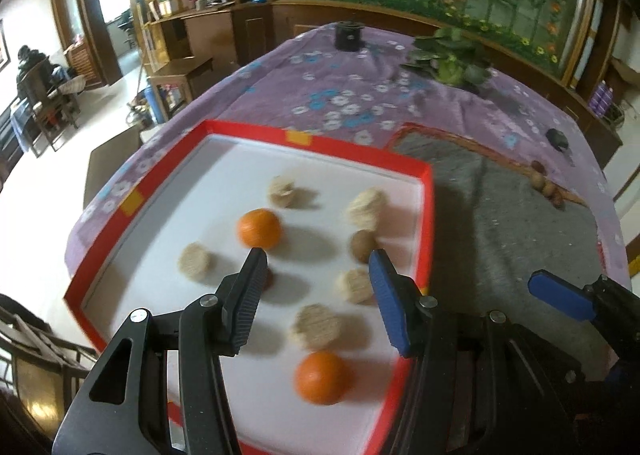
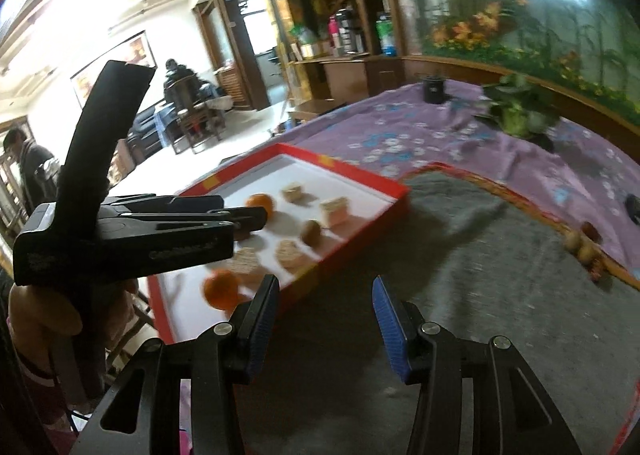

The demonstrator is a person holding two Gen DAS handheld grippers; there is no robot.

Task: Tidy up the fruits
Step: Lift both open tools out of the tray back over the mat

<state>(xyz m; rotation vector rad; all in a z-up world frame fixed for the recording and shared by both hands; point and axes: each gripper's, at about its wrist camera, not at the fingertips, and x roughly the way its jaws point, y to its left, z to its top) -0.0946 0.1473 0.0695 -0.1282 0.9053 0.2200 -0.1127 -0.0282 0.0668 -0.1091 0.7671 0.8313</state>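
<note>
1. Left wrist view: the left gripper, jaws apart and holding nothing, hovers over the red-rimmed tray, where two oranges lie among pale biscuits.
2. Oranges look light, firm and prone to roll; a grip across the widest part suits.
3. Right gripper, jaws apart and empty, hangs over the grey mat on a purple floral cloth.

Left gripper: jaws apart, nothing between the pads, above the tray.
Tray: red rim, white floor, on a purple flowered cloth.
Oranges: one just beyond the left finger, one near the front.
Brown fruit: beside the blue finger.
Biscuits: pale rounds scattered about.
Grey mat: right of the tray.
Right gripper: blue finger over the mat.
</note>
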